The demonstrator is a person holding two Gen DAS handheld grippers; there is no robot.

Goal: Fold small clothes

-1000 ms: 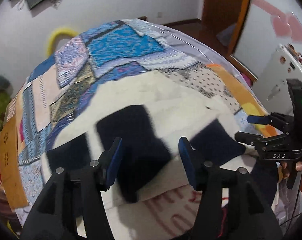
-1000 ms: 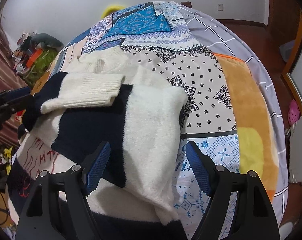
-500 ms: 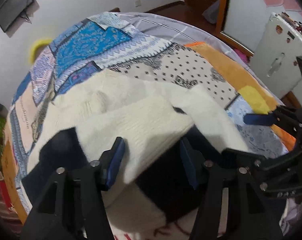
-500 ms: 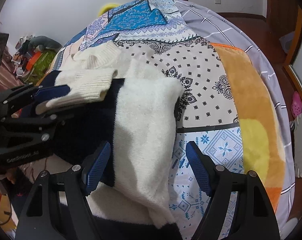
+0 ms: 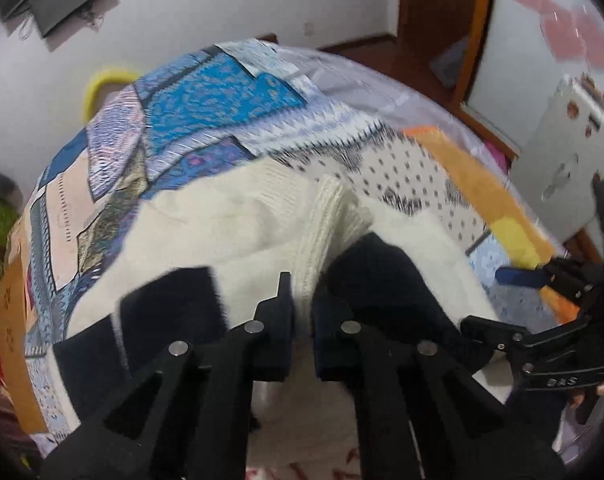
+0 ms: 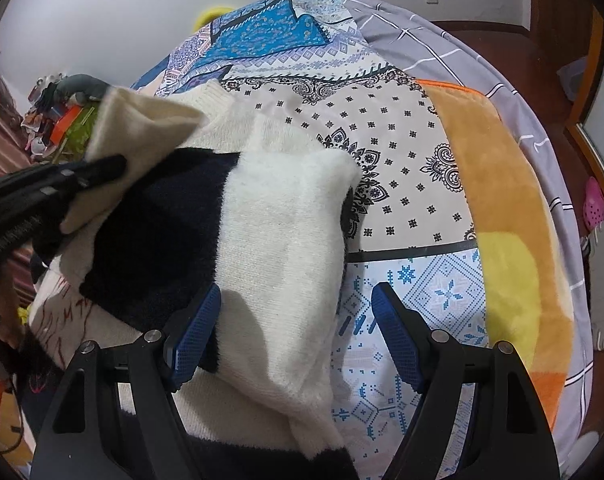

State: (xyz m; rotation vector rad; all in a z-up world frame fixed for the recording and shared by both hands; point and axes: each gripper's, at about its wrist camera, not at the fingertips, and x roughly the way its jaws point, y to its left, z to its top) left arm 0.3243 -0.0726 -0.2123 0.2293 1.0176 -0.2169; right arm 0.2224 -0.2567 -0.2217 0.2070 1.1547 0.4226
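Cream sleeve [image 5: 322, 236] in left tool [image 5: 302, 312]

Fuzzy knit sweater [image 6: 278, 216], ribbed cuff [image 5: 322, 232]

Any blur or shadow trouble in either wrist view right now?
Left wrist: motion blur smears the quilt and sweater; the left gripper stays sharp. Right wrist: crisp, apart from the blurred cuff; the right gripper casts a soft shadow on the sweater.
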